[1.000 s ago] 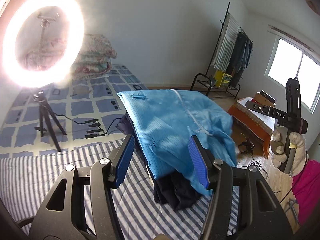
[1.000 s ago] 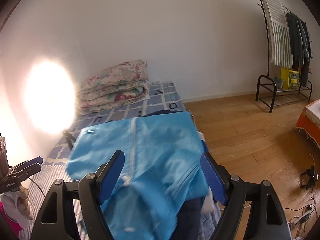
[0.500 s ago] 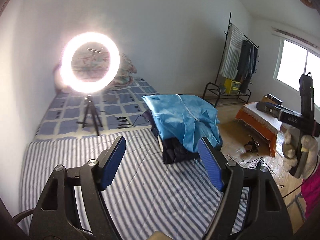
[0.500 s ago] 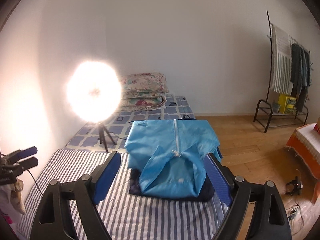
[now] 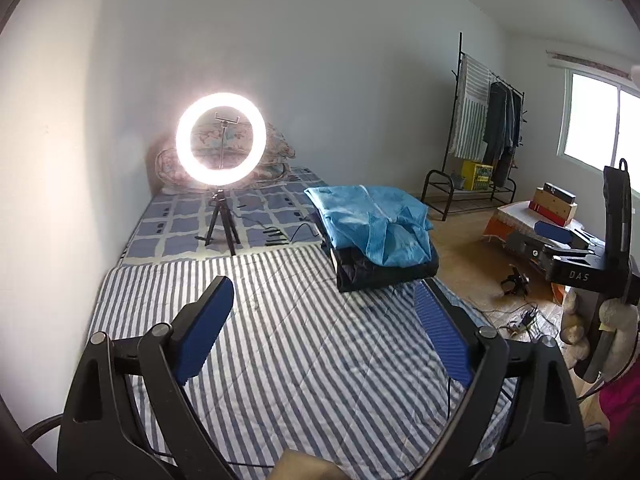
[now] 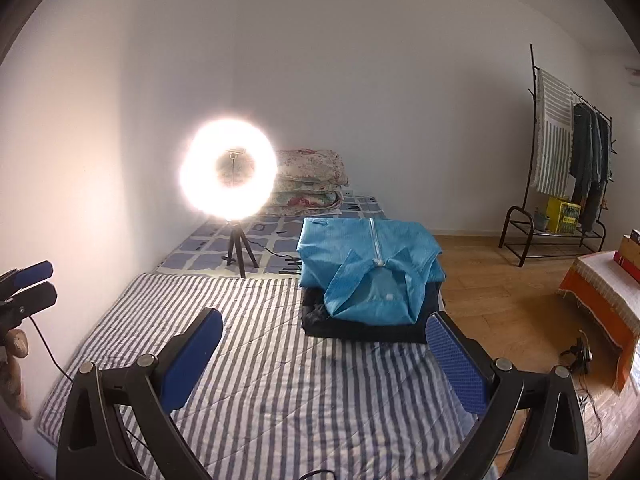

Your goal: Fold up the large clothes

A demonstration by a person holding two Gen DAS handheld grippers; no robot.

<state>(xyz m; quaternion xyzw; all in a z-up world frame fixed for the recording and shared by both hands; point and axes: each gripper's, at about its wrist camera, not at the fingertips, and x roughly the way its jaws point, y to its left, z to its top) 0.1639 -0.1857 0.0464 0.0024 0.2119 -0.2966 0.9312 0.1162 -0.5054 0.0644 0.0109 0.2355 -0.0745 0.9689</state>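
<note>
- Jacket (image 6: 370,270), blue, folded, lies on a dark pile (image 6: 360,330) at the mattress (image 6: 280,380) edge; zip runs away from the cameras, collar seemingly nearest.
- Left gripper (image 5: 320,320) and right gripper (image 6: 324,344): jaws just opened wide, nothing between them.

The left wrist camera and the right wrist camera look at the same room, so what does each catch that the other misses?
Only the left wrist view shows the window and the whole right tool, held up at the right edge. Only the right wrist view shows the left tool's fingertips poking in from the left. Both share the folded blue garment on a dark pile, the striped mattress, the ring light and the clothes rack.
</note>
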